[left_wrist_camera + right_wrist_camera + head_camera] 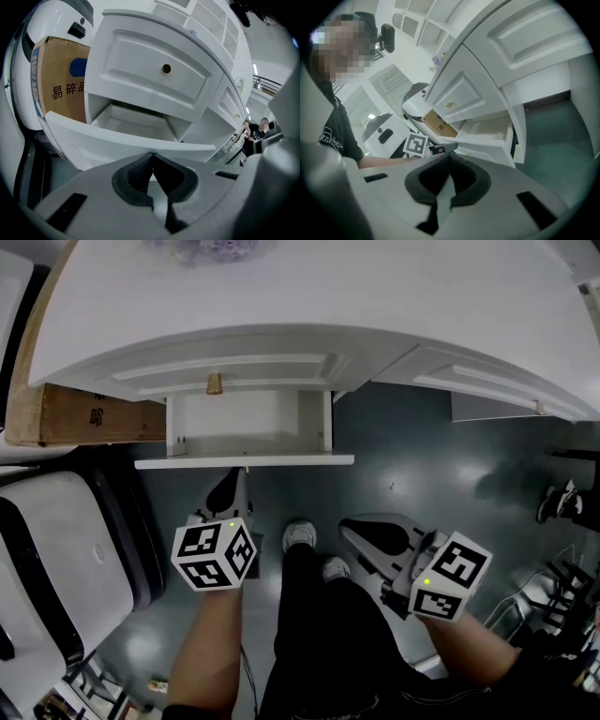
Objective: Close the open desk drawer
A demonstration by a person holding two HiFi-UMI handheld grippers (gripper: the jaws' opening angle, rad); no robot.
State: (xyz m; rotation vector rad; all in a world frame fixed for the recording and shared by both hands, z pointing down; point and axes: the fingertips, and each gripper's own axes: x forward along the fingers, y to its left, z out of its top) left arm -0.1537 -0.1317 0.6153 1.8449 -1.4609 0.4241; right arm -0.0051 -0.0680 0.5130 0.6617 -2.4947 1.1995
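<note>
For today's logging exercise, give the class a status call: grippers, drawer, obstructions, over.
Left gripper shut, empty, tip close to drawer front. Right gripper shut, empty, further off. Drawer open, nothing seen inside.

Dark floor (422, 456) — white desk (309, 296), shoes (300, 535) standing on it.

The desk (309, 296) is showing smooth white paint with a soft shine. The open drawer (244, 461) is wearing the same paint, inside and out. A small knob (215, 383) is gleaming like yellow metal. The box (75, 415) is looking like plain brown cardboard, dull and papery. The floor (422, 456) is shining dark and smooth. The left gripper (152, 153) and right gripper (449, 154) are looking like matt grey plastic. Their fingers (136, 176) are showing dark, rough, rubbery pads. The trousers (328, 643) are looking like black cloth.
</note>
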